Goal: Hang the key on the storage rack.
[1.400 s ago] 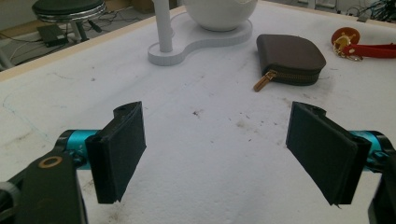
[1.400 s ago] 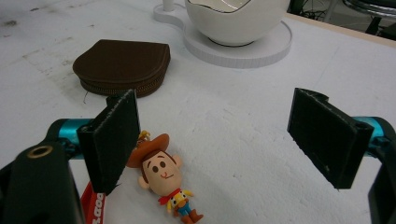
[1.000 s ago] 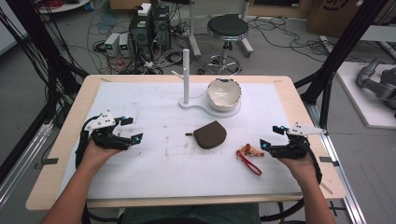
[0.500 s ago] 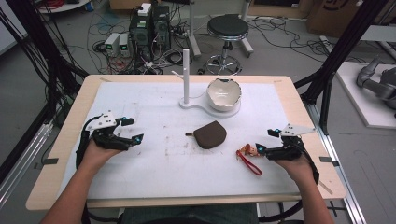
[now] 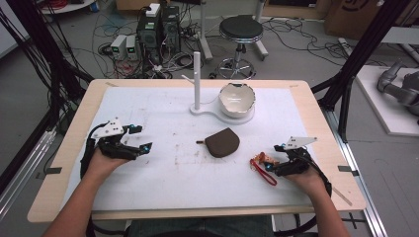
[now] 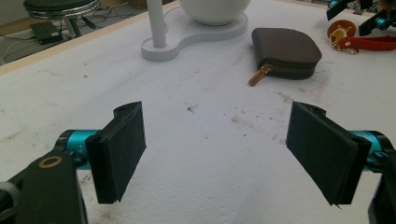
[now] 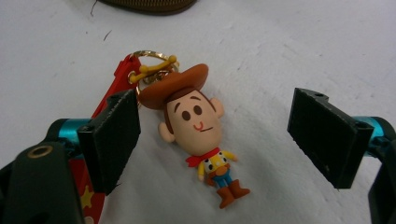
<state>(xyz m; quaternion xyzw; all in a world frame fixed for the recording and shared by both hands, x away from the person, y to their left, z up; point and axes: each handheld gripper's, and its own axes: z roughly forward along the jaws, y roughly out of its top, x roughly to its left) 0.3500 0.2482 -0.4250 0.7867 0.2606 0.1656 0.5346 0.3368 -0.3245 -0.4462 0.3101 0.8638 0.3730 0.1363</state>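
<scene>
Right gripper (image 7: pixel 215 140) fingers wide around cowboy keychain (image 7: pixel 194 128) — apparently untouched; left gripper (image 6: pixel 224 149) wide.

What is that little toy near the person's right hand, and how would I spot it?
Start at the brown zip pouch mid-table, then look towards the right gripper. Between its open jaws lies a cowboy figure keychain on a red strap: the only colourful thing there, with a brown hat.

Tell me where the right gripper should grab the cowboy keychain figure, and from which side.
Grip the big head of the cowboy figure, probably across the cheeks just under the hat brim, coming straight down from above. It lies flat on its back on the table, already between the open jaws of the right gripper. The head is its widest, roundest part; the body and legs look too thin to hold. Keep off the red strap.
</scene>
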